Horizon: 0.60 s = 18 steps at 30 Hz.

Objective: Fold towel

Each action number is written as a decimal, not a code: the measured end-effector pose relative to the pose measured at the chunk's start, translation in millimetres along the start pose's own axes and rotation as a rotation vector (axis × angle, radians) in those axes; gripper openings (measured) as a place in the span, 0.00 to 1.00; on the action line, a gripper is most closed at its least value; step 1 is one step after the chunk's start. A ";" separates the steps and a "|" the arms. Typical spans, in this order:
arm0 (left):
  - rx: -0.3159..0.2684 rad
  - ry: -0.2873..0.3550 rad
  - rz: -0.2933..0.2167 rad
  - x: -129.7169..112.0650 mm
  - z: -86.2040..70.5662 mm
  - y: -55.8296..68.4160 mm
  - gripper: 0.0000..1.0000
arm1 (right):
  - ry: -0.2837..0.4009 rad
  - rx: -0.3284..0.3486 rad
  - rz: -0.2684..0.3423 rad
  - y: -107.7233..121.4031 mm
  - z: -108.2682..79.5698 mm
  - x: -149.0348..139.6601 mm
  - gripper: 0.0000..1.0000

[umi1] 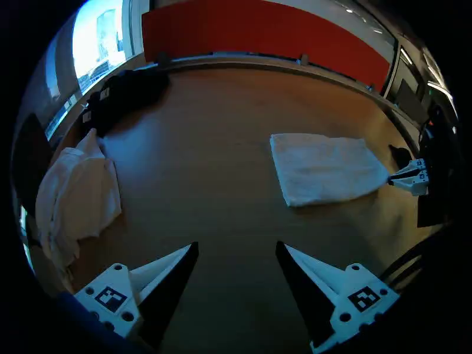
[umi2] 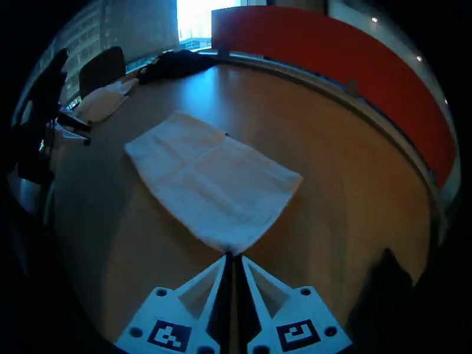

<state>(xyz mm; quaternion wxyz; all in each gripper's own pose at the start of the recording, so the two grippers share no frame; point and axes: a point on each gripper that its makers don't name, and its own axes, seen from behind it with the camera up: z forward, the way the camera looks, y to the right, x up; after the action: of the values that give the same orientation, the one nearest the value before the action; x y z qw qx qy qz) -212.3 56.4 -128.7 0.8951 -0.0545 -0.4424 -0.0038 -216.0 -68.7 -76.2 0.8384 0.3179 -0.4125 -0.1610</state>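
Right gripper view, white towel [umi2: 212, 186] folded flat, right gripper [umi2: 233, 257] pinching corner, left gripper [umi1: 236, 243] spread empty

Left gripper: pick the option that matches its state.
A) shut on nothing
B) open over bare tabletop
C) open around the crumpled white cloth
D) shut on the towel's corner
B: the left gripper has its fingers wide apart above a bare part of the table, and the towel lies flat farther off.

The wooden counter [umi1: 224, 147] carries a folded white towel [umi1: 324, 168] ahead-right of the left fingers [umi1: 171, 277], a crumpled white cloth heap [umi1: 79, 194] at their left, and a dark bundle [umi1: 127, 94] far ahead-left.
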 end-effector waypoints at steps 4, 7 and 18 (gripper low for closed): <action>0.001 0.004 -0.001 3.3 0.3 -0.9 0.97 | 0.030 -0.021 -0.018 4.9 -11.2 17.9 0.05; 0.002 0.006 -0.003 5.6 0.8 -1.6 0.97 | 0.052 -0.038 -0.039 8.8 -20.4 33.2 0.05; 0.001 0.017 -0.003 12.9 0.9 -2.1 0.97 | 0.120 -0.087 -0.145 19.6 -56.6 81.7 0.05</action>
<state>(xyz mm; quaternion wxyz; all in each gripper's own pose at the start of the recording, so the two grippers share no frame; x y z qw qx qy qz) -205.3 54.9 -117.7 0.8989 -0.0537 -0.4348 -0.0052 -121.3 -74.8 -40.9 0.8607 0.3192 -0.3300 -0.2199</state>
